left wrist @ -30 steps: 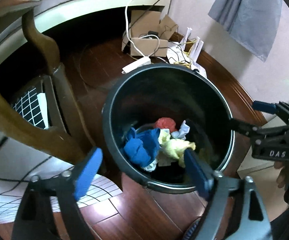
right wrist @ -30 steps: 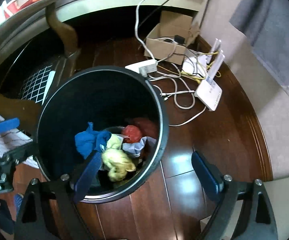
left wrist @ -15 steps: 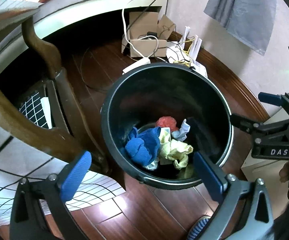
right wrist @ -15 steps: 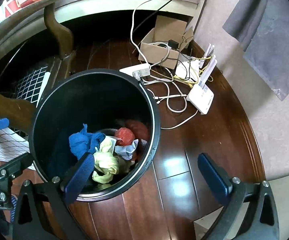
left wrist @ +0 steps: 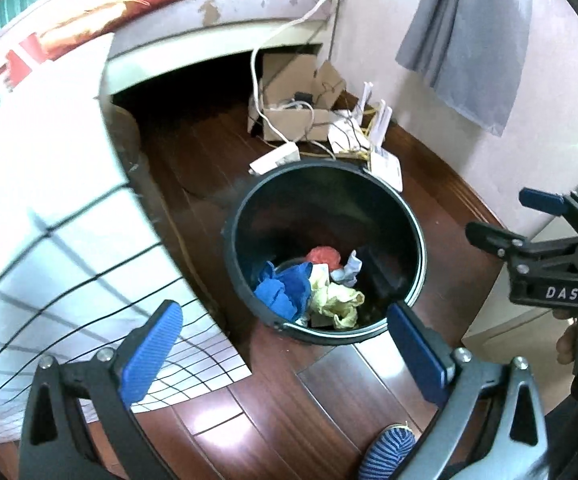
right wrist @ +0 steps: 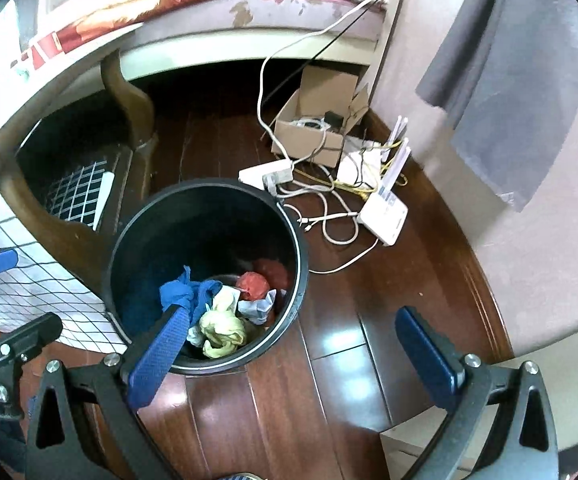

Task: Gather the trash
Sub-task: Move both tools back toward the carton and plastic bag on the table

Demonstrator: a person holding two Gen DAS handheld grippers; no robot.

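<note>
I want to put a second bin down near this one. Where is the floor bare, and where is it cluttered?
Bare wooden floor lies between the black trash bin and the wall's baseboard, toward the camera. Behind the bin it is crowded: power strip, white router, loose cables and cardboard box.

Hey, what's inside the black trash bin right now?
The black trash bin holds a crumpled blue cloth, a yellow wad, a red ball and pale crumpled paper. Anything beneath that pile is covered, and the bin's bottom stays mostly hidden.
</note>
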